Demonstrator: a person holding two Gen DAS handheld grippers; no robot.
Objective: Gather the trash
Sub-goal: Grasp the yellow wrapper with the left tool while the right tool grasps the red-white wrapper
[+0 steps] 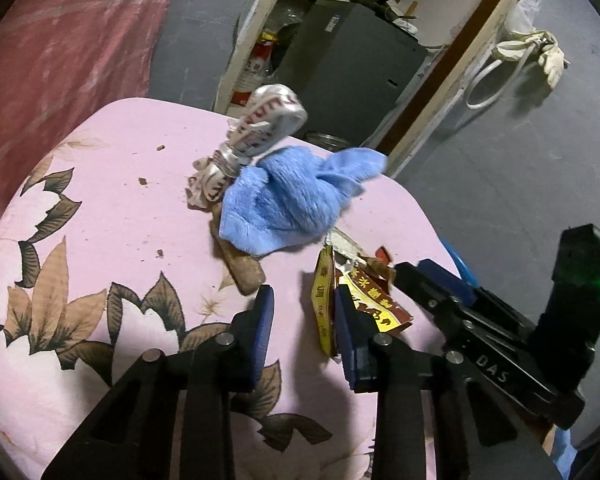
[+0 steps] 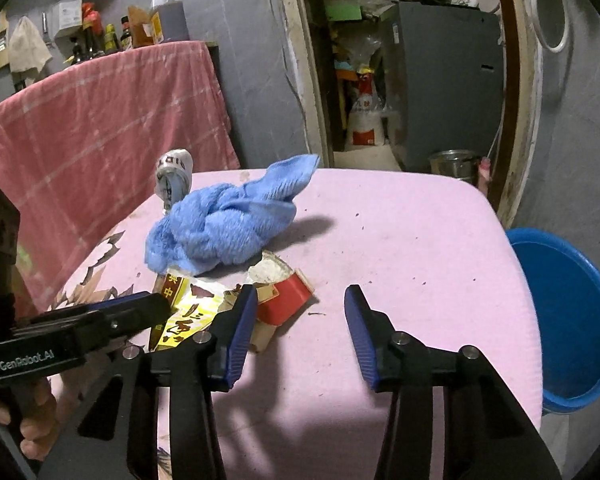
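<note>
Both sets of jaws stand parted and empty: the torn yellow-and-red wrapper (image 1: 364,296) lies just outside the left gripper (image 1: 304,320) and left of the right gripper (image 2: 300,320), so either closing could miss it.

I note a torn yellow-and-red wrapper (image 1: 364,292) crumpled on the pink cloth, partly standing on edge, its far end tucked under a bunched blue towel. A red-and-white torn carton piece (image 2: 284,296) lies touching it. Beyond the towel I see a twisted silver-and-red foil packet (image 1: 256,128), knotted at its middle and tilted upward. Brown crumbs (image 1: 142,181) lie scattered nearby.
</note>
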